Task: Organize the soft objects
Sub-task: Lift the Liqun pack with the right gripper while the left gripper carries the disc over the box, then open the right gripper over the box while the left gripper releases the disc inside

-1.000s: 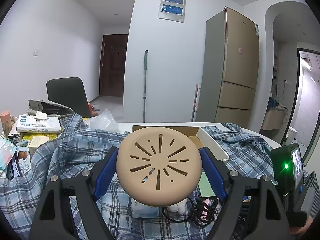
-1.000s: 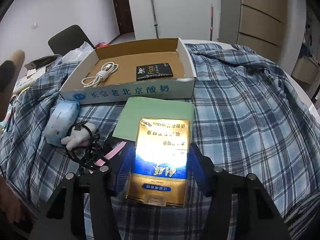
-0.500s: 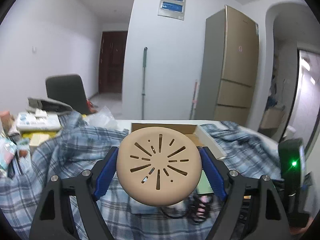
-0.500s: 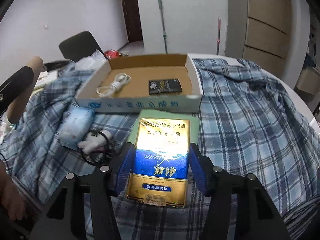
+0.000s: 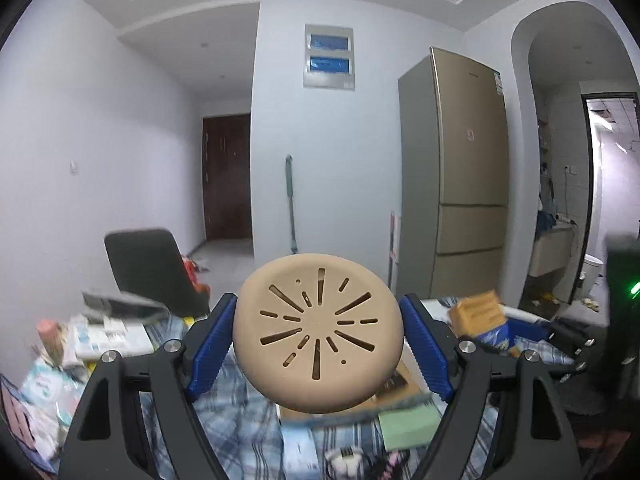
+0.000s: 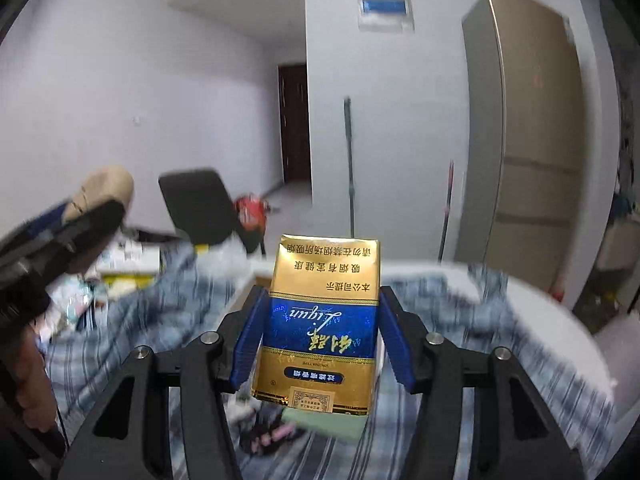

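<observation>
My left gripper (image 5: pixel 319 334) is shut on a round tan disc (image 5: pixel 318 332) with slots cut in its face, held up in the air with a blue pad on either side. My right gripper (image 6: pixel 320 330) is shut on a gold and blue packet (image 6: pixel 320 320), also raised above the table. From the right wrist view the left gripper and its tan disc (image 6: pixel 106 190) show at the far left. From the left wrist view the gold packet (image 5: pixel 480 316) shows at the right. Below both lies a blue plaid cloth (image 6: pixel 132 320) with a green pad (image 5: pixel 408 424) on it.
A shallow cardboard box (image 5: pixel 404 384) sits on the cloth behind the disc. Clutter of packets and papers (image 5: pixel 100 336) fills the table's left side. A black chair (image 5: pixel 152 268), a mop (image 5: pixel 291 204) and a tall fridge (image 5: pixel 460 176) stand beyond the table.
Both grippers have risen with their loads; the table has dropped low in both views and more wall and ceiling show. The right gripper has tipped up from looking down at the table.
</observation>
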The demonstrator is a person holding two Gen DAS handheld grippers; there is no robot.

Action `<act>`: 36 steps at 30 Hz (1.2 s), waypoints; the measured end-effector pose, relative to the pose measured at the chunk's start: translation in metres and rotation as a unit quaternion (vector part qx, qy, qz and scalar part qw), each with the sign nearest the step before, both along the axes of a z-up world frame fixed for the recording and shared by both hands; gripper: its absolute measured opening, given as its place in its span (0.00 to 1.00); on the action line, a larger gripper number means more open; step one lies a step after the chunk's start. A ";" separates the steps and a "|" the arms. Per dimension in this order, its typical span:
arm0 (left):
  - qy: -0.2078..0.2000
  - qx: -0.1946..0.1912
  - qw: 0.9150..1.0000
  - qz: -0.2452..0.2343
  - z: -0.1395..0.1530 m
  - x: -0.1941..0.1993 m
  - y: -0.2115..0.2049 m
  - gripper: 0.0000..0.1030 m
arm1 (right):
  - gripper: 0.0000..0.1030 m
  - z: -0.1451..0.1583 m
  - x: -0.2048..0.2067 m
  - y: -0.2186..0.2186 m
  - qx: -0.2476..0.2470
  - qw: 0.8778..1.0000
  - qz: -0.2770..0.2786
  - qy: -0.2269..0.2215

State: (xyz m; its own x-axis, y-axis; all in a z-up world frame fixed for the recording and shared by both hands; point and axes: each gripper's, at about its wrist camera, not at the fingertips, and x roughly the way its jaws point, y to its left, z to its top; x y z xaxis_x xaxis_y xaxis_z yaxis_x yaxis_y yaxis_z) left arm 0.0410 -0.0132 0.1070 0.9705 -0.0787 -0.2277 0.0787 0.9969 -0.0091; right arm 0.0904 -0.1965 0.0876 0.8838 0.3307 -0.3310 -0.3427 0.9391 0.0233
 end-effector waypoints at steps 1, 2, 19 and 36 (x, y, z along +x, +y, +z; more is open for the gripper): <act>-0.006 0.004 1.000 0.004 0.007 0.003 -0.002 0.80 | 0.53 0.012 0.001 0.000 -0.002 1.000 -0.002 -0.014; -0.012 0.004 1.000 0.007 0.014 0.006 -0.004 0.80 | 0.53 0.025 0.005 0.001 -0.003 1.000 -0.005 -0.027; 0.005 -0.010 1.000 0.020 0.057 0.099 -0.008 0.80 | 0.53 0.049 0.100 0.014 0.022 0.999 -0.012 -0.038; 0.197 0.001 0.980 0.020 -0.060 0.212 -0.004 0.81 | 0.53 -0.074 0.185 0.027 -0.010 0.984 0.028 0.175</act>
